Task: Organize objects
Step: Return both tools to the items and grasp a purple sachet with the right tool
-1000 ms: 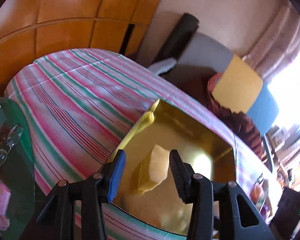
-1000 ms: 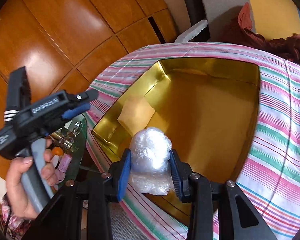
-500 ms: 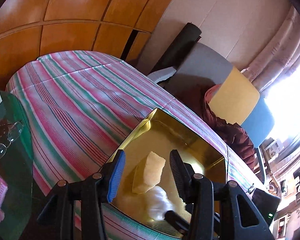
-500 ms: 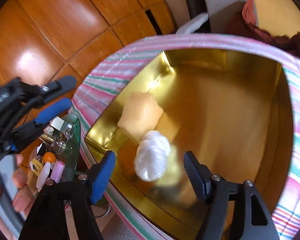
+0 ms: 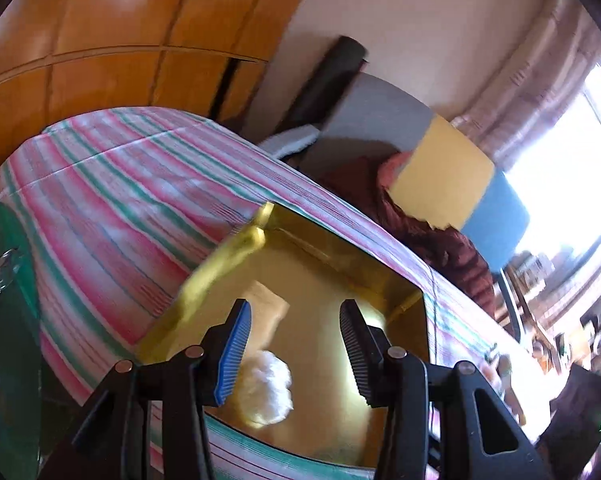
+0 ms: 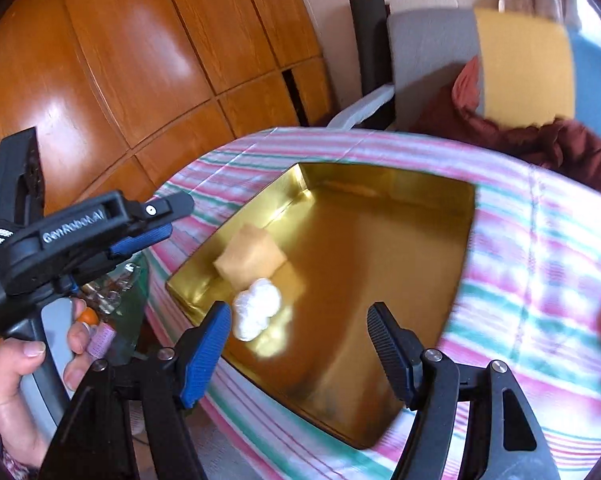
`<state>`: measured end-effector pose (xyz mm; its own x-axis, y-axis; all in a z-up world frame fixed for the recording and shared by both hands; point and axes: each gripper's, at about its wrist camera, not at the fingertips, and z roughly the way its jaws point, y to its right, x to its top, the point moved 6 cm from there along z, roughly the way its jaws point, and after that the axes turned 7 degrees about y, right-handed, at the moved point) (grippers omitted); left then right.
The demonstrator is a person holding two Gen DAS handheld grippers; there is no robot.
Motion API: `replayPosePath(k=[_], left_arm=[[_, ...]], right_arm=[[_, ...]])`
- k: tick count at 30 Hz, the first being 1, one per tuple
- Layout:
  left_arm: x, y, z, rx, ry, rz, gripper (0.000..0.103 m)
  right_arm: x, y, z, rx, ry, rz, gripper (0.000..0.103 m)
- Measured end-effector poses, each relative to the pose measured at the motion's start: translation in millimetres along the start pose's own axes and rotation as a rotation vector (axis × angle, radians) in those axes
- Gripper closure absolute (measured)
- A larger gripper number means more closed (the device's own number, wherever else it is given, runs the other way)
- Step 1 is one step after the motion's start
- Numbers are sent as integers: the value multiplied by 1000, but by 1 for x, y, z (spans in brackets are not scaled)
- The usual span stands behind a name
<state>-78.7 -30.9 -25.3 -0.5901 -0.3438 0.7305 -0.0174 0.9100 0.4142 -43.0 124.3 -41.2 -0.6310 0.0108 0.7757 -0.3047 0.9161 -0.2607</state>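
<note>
A shiny gold tray (image 6: 380, 260) lies on a striped cloth. In its near left corner sits a yellow sponge block (image 6: 250, 256), with a crumpled white plastic ball (image 6: 256, 308) lying loose just in front of it. My right gripper (image 6: 298, 312) hovers above the tray's near edge, open, with nothing between its fingers. My left gripper (image 6: 172, 218), held by a hand (image 6: 12, 380), hangs left of the tray. In the left wrist view that left gripper (image 5: 295, 308) stands open and empty over the gold tray (image 5: 220, 264), above the sponge (image 5: 266, 312) and the white ball (image 5: 266, 386).
A pink and green striped cloth (image 5: 120, 200) covers the table. Behind it stands a grey chair with a yellow cushion (image 6: 524, 64) and a dark red garment (image 6: 540, 140). A glass side table (image 6: 112, 300) with small items sits lower left. Wooden panels (image 6: 140, 60) line the wall.
My right gripper opened and let go of the white plastic ball, which dropped into the tray beside the sponge. The gripper then drew back and up. The left gripper shifted back slightly.
</note>
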Motion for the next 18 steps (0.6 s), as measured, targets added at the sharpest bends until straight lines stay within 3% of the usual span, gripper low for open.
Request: replayPosePath(k=[10, 18], left_arm=[[-46, 65, 8, -161, -117, 174, 57], [-83, 121, -4, -313, -174, 299, 57]], right_arm=[[-17, 60, -52, -160, 16, 6, 31], [-53, 152, -97, -374, -31, 132, 31]])
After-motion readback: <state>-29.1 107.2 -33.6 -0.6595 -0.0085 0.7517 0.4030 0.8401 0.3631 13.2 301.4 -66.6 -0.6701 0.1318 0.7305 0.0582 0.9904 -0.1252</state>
